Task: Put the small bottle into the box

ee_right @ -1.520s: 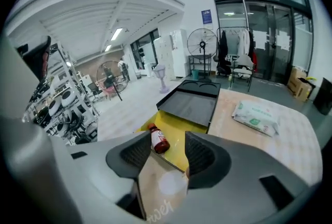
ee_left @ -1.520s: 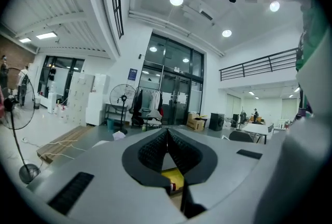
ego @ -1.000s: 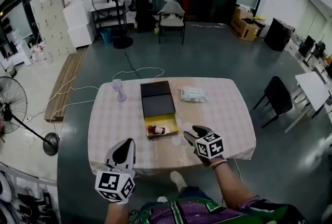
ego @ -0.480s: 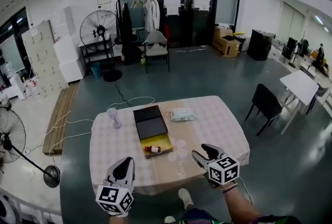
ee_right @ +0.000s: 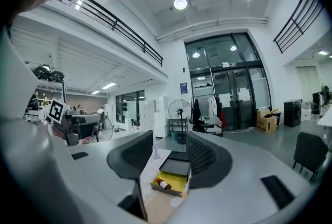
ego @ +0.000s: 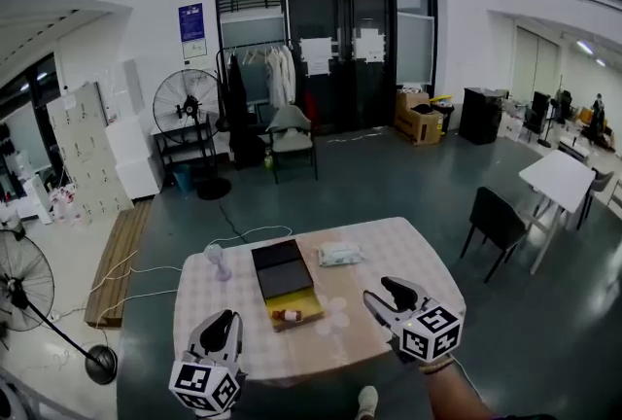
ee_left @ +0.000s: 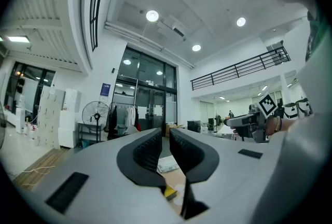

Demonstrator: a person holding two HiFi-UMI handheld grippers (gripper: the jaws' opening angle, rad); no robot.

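The small brown bottle (ego: pixel 289 316) lies on its side in the yellow tray of the open box (ego: pixel 303 303), whose black lid (ego: pixel 282 270) lies flat behind it on the checked table (ego: pixel 408 248). My left gripper (ego: pixel 224 329) hangs at the table's near left edge, jaws almost together with nothing between them. My right gripper (ego: pixel 385 297) hovers over the near right part, jaws apart and closing on nothing. In the right gripper view the bottle (ee_right: pixel 163 184) and the box (ee_right: pixel 176 180) show through the gap of the right gripper (ee_right: pixel 170 145). The left gripper (ee_left: pixel 166 137) shows only a slit.
A white wipes pack (ego: pixel 338 255) lies behind the box, a small clear stemmed object (ego: pixel 216 260) stands at the table's left, and pale round discs (ego: pixel 335 316) lie right of the box. A black chair (ego: pixel 496 219) stands to the right, a floor fan (ego: pixel 24 292) to the left.
The head view has lifted and drawn back, so the table looks smaller and lower. Both grippers stay near its front edge. The bottle still lies in the box.
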